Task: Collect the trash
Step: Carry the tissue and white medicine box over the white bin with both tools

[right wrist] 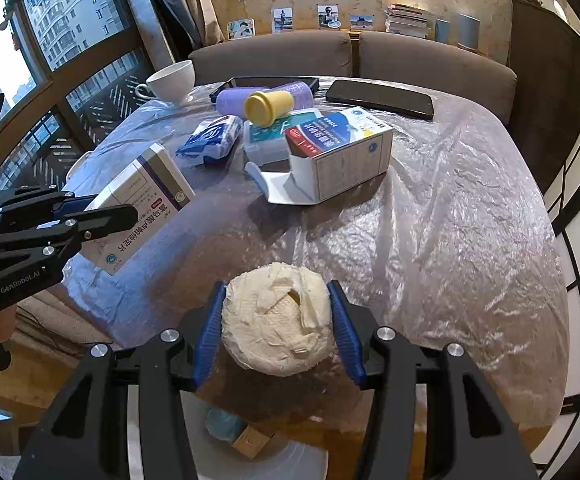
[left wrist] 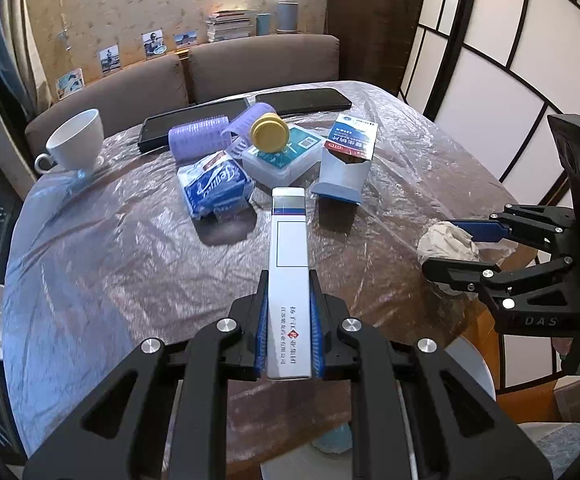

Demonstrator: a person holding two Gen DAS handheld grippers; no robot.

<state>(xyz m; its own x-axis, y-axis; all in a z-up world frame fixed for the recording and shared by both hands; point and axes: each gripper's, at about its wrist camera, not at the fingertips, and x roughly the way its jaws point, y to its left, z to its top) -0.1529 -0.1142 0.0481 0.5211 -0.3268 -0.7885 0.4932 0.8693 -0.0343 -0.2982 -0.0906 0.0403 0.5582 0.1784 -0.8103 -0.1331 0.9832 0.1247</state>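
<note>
My left gripper (left wrist: pixel 288 334) is shut on a long white medicine box (left wrist: pixel 288 280) and holds it above the table's near edge; the box also shows in the right wrist view (right wrist: pixel 142 204). My right gripper (right wrist: pixel 277 322) is shut on a crumpled white paper ball (right wrist: pixel 277 318), held over the near right edge of the table; the ball shows in the left wrist view (left wrist: pixel 447 244). An opened white and blue carton (right wrist: pixel 341 156) lies on the table beyond it. A bin (right wrist: pixel 290 462) with scraps inside sits below the table edge.
The round table (right wrist: pixel 469 220) is covered in clear plastic film. On it are a white cup (left wrist: pixel 78 140), a blue tissue pack (left wrist: pixel 214 186), purple rollers (left wrist: pixel 200 140), a yellow cap (left wrist: pixel 270 132) on a clear box, and two dark tablets (left wrist: pixel 301 100). A sofa stands behind.
</note>
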